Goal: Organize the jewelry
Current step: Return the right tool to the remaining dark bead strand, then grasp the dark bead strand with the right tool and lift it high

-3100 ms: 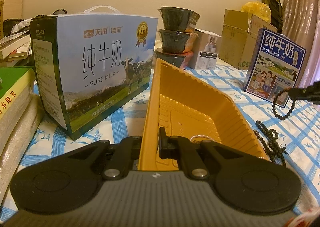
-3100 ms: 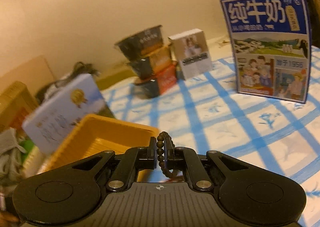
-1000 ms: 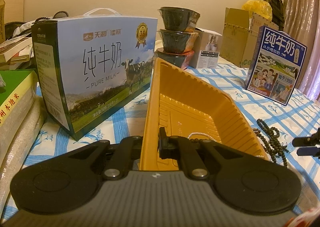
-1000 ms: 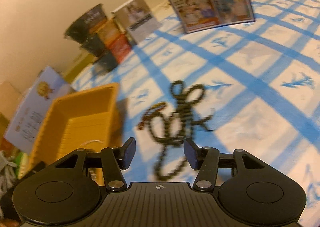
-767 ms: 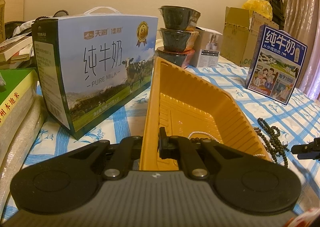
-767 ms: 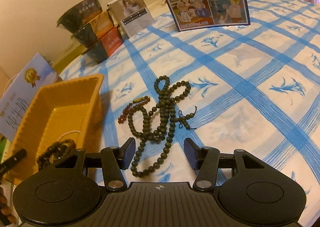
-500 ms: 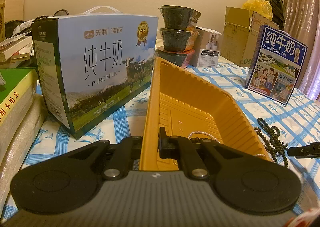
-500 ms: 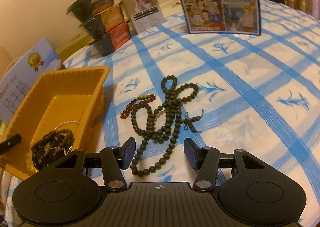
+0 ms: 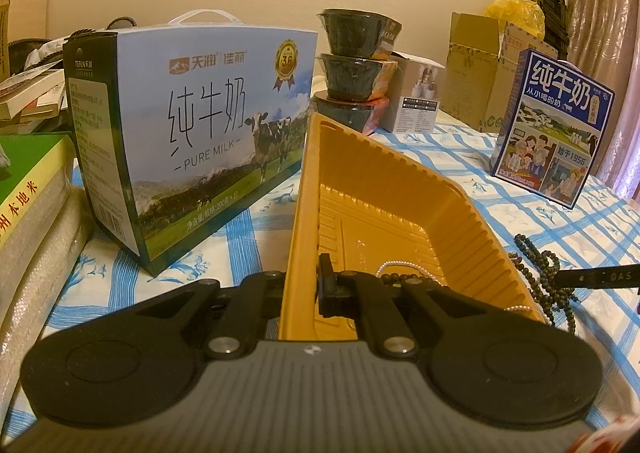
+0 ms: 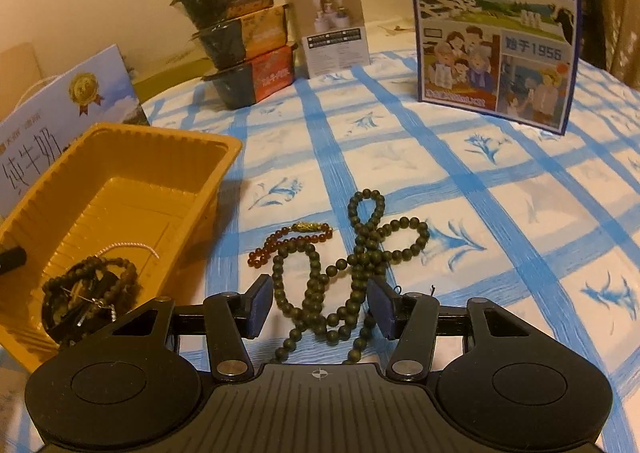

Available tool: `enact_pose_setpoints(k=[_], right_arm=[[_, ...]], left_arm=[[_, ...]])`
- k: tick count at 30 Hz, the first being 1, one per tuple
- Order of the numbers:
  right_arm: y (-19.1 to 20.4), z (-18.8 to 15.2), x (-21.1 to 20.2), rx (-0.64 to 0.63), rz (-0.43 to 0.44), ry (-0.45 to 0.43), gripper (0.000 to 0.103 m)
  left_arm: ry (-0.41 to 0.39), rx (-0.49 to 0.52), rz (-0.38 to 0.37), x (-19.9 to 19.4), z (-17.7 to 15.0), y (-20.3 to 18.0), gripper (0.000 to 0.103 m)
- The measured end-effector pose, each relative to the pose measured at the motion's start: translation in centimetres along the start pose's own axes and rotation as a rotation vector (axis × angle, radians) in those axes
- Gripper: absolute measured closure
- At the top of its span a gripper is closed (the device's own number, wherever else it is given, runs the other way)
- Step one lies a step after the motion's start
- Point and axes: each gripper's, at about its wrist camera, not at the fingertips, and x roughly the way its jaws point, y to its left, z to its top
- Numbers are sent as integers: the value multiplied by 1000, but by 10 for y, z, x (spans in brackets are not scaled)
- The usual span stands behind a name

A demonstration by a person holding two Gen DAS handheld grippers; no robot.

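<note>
My left gripper (image 9: 308,289) is shut on the near left wall of the yellow plastic tray (image 9: 384,189), which stands tilted. Inside the tray (image 10: 120,141) lie dark bead bracelets (image 10: 88,289) and a thin pearl chain (image 10: 128,245). On the checked cloth to its right lie a long dark green bead necklace (image 10: 360,249) and a small red bead bracelet (image 10: 280,241). My right gripper (image 10: 318,293) is open just above the necklace's near loops, and its pads touch nothing. One of its fingers (image 9: 600,277) shows beside the beads (image 9: 536,265) in the left wrist view.
A large milk carton (image 9: 192,133) stands left of the tray, with books (image 9: 28,193) further left. Three stacked black bowls (image 10: 244,41), a small white box (image 10: 336,29) and a blue milk box (image 10: 492,25) stand at the back. Cardboard boxes (image 9: 476,73) are behind.
The right gripper let go of a dark bead string, now in the tray, swung to the necklace on the cloth, rolled level and came closer. The left gripper kept still on the tray.
</note>
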Motion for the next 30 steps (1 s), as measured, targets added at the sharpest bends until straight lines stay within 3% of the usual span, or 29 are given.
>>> enact_pose_setpoints(k=[13, 27, 28, 30], right_arm=[[-2, -1, 20, -18, -98, 26, 50], [-9, -4, 39, -49, -140, 33, 50], [-8, -4, 39, -64, -143, 31, 52], [-8, -5, 38, -76, -132, 28, 66]], left_arm=[[0, 0, 0, 0, -1, 0, 97], [2, 2, 1, 0, 0, -1, 97], [2, 3, 1, 0, 0, -1, 97], [3, 3, 2, 1, 0, 0, 97]])
